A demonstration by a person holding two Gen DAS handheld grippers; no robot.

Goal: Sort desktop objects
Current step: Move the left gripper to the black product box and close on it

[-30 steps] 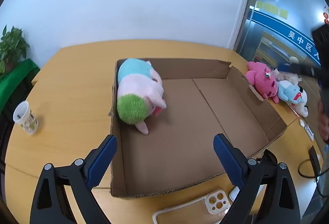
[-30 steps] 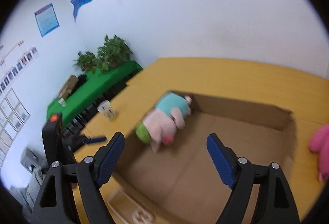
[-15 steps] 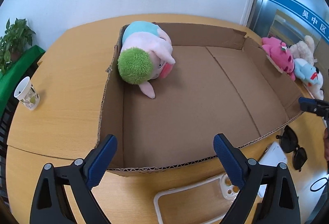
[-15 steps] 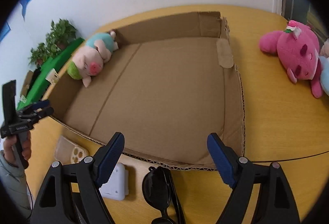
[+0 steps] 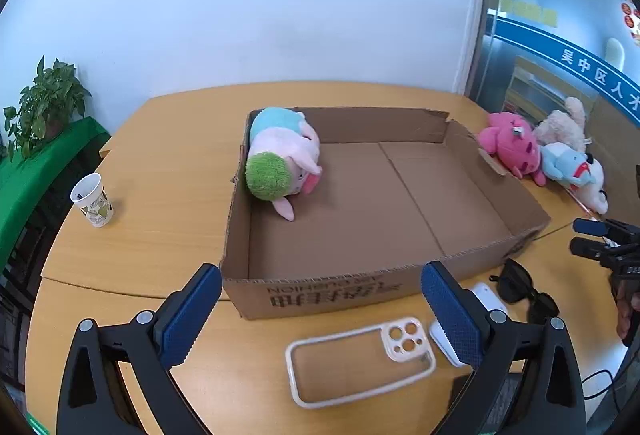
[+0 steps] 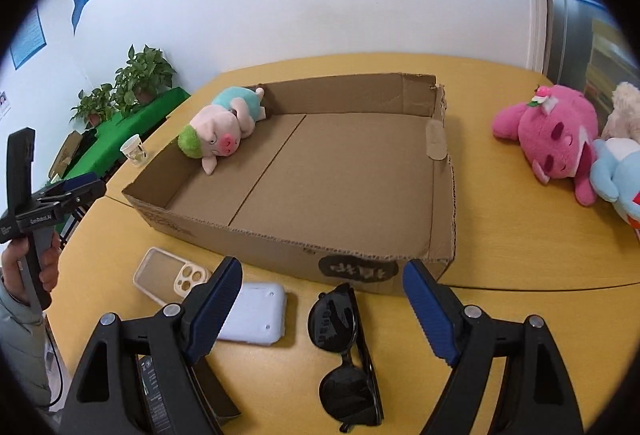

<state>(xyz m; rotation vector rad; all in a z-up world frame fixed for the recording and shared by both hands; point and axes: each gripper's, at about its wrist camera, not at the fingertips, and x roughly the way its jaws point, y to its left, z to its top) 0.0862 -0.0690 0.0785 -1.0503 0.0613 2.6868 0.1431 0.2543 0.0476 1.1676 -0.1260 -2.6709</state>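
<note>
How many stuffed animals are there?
4. The pig lies in the box's far left corner. The pink toy, a beige one and a blue-and-white one lie clustered on the table right of the box. More may be hidden behind them.

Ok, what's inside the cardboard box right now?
Only the pig plush, lying in the far left corner of the cardboard box. The floor beneath the plush is hidden.

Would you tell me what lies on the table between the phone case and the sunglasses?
A white device lies flat between the phone case and the sunglasses, clearest in the right wrist view.
</note>
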